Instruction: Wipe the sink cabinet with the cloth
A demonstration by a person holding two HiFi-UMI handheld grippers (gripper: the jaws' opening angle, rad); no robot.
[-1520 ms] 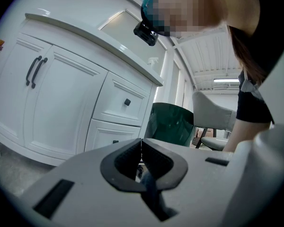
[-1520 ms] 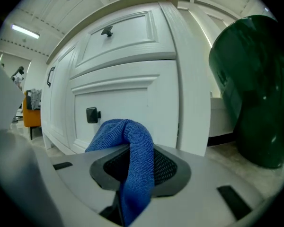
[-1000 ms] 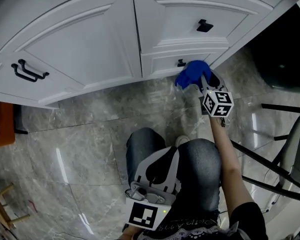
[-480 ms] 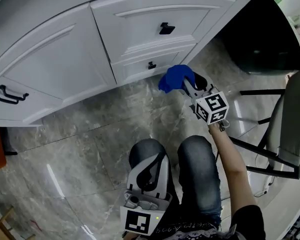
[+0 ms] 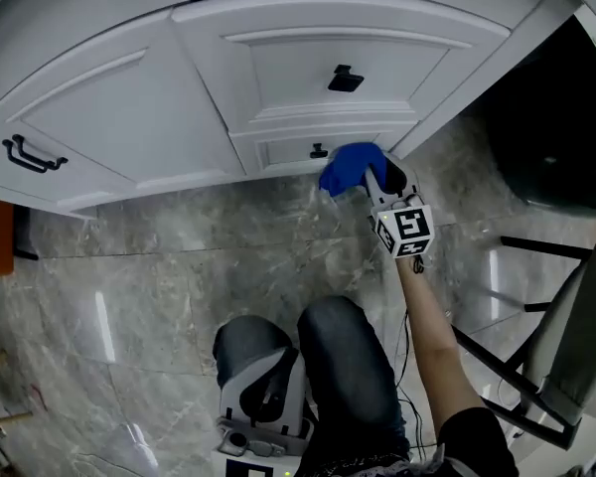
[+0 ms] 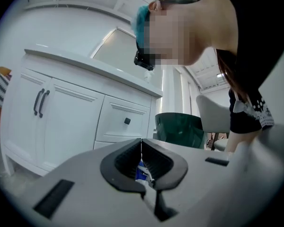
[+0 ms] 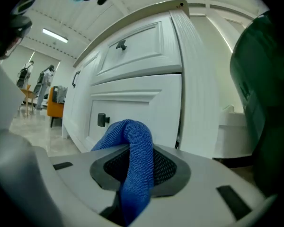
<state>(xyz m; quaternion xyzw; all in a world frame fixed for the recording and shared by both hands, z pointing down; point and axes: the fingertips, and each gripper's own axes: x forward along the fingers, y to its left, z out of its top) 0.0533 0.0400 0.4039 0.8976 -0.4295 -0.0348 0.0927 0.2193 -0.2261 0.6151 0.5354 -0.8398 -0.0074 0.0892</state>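
Rightward, bin (image 5: 551, 137) flanks cabinet (image 5: 129, 117) (tongs (image 5: 374, 174) clamp cloth (image 5: 346, 165)).

1. The camera on my head looks steeply down. My knees are at the bottom edge, the marble floor (image 5: 129, 296) is in the middle, and the sink cabinet (image 5: 129, 107) curves across the top.
2. The camera on my left gripper (image 6: 141, 143) sits low by my lap and tilts upward. It sees the cabinet front from some way off, with my own upper body close at the right.
3. The camera on my right gripper (image 7: 142, 150) sits low and close to the lower drawer, facing it along the jaws.
4. All three views share the upper drawer knob (image 5: 346, 78) (image 6: 127, 121) (image 7: 121, 45). The head view and right gripper view also share the lower knob (image 5: 320, 151) (image 7: 102, 120).
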